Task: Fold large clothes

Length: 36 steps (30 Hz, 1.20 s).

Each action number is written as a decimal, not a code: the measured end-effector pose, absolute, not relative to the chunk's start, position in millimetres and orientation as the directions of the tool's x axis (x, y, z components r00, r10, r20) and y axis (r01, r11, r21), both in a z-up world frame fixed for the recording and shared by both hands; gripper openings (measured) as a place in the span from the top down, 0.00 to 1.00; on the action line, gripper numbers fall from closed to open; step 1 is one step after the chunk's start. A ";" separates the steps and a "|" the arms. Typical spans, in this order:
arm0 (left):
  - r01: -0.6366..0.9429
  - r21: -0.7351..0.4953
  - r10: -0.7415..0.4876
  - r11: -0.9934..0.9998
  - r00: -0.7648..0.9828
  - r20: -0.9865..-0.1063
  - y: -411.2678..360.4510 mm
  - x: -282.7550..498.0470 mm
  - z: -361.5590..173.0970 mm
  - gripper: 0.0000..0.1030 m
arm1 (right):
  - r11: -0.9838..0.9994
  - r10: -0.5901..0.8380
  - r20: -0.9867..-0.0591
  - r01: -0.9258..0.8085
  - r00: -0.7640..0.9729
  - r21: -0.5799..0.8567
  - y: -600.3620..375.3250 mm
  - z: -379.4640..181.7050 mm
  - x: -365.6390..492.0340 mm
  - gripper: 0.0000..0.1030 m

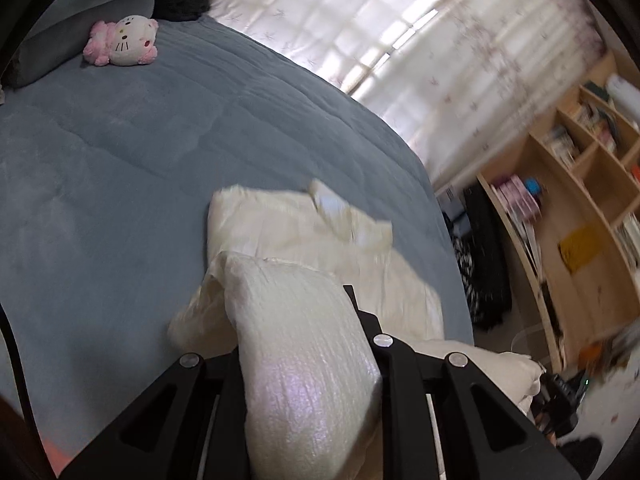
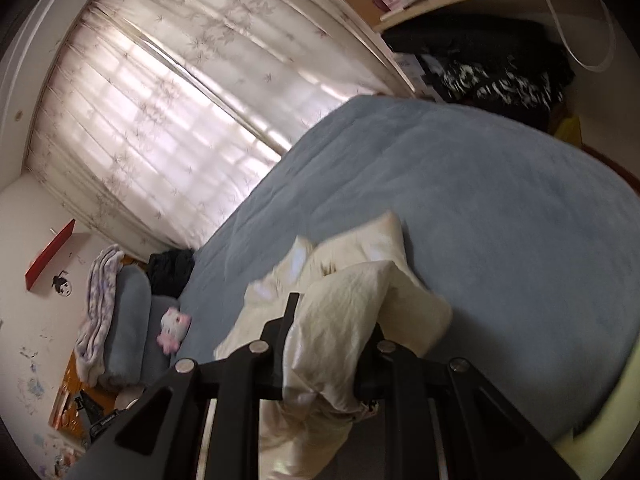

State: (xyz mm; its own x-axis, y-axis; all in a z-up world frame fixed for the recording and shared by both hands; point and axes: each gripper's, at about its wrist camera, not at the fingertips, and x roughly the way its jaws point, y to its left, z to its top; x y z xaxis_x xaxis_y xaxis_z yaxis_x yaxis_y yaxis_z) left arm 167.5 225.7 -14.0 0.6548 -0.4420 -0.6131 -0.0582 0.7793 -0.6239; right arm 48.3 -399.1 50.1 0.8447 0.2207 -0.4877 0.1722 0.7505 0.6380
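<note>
On the bed (image 1: 120, 152), a grey-blue quilt covers the whole top. Cream garment (image 1: 304, 236) lies on it, toward the near edge, crumpled and partly lifted.

Left wrist view: left gripper (image 1: 296, 312) is clamped on a fold of the garment. Cloth bulges up between the black fingers (image 1: 360, 320) and hides most of the left one. The rest of the garment trails away from the jaws onto the quilt, a collar-like flap at its far end. Some motion blur there.

Right wrist view: right gripper (image 2: 334, 316) is likewise closed on a bunch of the same garment (image 2: 352, 280). Cloth fills the gap between the fingers (image 2: 290, 312) and hangs below them toward the camera. A further part stands up behind the jaws, above the quilt (image 2: 480, 208).

Both grips are on cloth, jaws nearly together, fabric pinched.

Surroundings:
- Plush cat (image 1: 124, 42), white and pink, lies near the grey pillows (image 1: 52, 40) at the head of the bed.
- Pale curtain (image 1: 400, 40) with a leaf print, backlit, runs along the far side.
- Wooden shelves (image 1: 580, 184) with books stand past the foot.
- Dark clothes (image 2: 492, 76) heaped on the floor by the shelves.
- Red shelf (image 2: 50, 256) on the wall near the pillows.
</note>
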 end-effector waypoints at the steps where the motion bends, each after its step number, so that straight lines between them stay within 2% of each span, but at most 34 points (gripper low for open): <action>1: -0.063 -0.614 -0.430 0.787 0.657 -0.619 223.9 182.8 -16.2 0.85 | 0.750 0.216 -0.489 0.177 0.845 0.637 -398.7 51.5 63.9 0.81; 5: -0.131 -0.576 -0.369 0.807 0.650 -0.665 216.5 261.3 -32.9 0.77 | 0.776 0.156 -0.525 0.225 0.837 0.589 -396.6 50.4 134.9 0.80; 9: -0.202 -0.574 -0.362 0.793 0.603 -0.711 213.0 319.4 -61.9 0.67 | 0.774 0.141 -0.590 0.283 0.795 0.566 -399.7 30.7 210.4 0.71; 10: -0.215 -0.577 -0.368 0.788 0.587 -0.721 213.1 330.4 -68.6 0.62 | 0.775 0.150 -0.616 0.295 0.773 0.559 -400.4 23.4 227.2 0.67; 12: -0.216 -0.594 -0.401 0.775 0.557 -0.727 211.6 349.8 -80.2 0.52 | 0.774 0.177 -0.648 0.301 0.741 0.557 -401.9 10.9 249.0 0.44; 13: -0.210 -0.609 -0.422 0.765 0.551 -0.720 211.4 356.5 -83.2 0.40 | 0.771 0.196 -0.649 0.293 0.735 0.565 -402.3 6.2 254.2 0.40; 15: -0.180 -0.652 -0.474 0.736 0.549 -0.688 211.9 363.8 -85.5 0.26 | 0.781 0.210 -0.643 0.269 0.736 0.563 -405.0 0.8 259.9 0.29; 16: -0.164 -0.671 -0.494 0.723 0.555 -0.669 212.6 365.4 -84.5 0.21 | 0.788 0.211 -0.640 0.259 0.739 0.558 -405.0 1.6 260.7 0.27; 22: -0.114 -0.737 -0.570 0.666 0.560 -0.601 214.8 367.6 -75.7 0.17 | 0.763 0.261 -0.581 0.204 0.770 0.613 -419.9 2.1 254.5 0.23; 24: -0.121 -0.757 -0.579 0.642 0.570 -0.582 218.8 368.7 -73.4 0.16 | 0.739 0.278 -0.540 0.182 0.795 0.649 -427.0 8.8 249.2 0.12; 26: -0.128 -0.771 -0.575 0.624 0.593 -0.564 222.5 370.4 -72.3 0.16 | 0.729 0.279 -0.499 0.158 0.820 0.667 -432.6 18.1 246.6 0.11; 28: -0.122 -0.775 -0.557 0.620 0.627 -0.544 230.5 368.3 -68.1 0.11 | 0.735 0.267 -0.483 0.149 0.834 0.662 -435.4 25.7 246.4 0.11; 32: -0.108 -0.735 -0.502 0.669 0.664 -0.554 236.4 365.9 -57.6 0.05 | 0.797 0.219 -0.525 0.160 0.822 0.583 -434.3 25.7 249.3 0.11; 36: -0.073 -0.610 -0.429 0.789 0.646 -0.632 233.3 369.0 -64.6 0.05 | 0.851 0.195 -0.599 0.170 0.776 0.497 -435.3 1.8 256.4 0.11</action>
State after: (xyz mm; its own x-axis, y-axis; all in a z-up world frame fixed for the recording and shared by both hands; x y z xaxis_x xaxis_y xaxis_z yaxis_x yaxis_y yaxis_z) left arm 369.0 233.3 -64.6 0.6456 -0.4291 -0.6318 -0.0731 0.7887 -0.6104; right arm 256.4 -435.3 1.8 0.7763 0.1953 -0.5994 0.1697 0.8509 0.4971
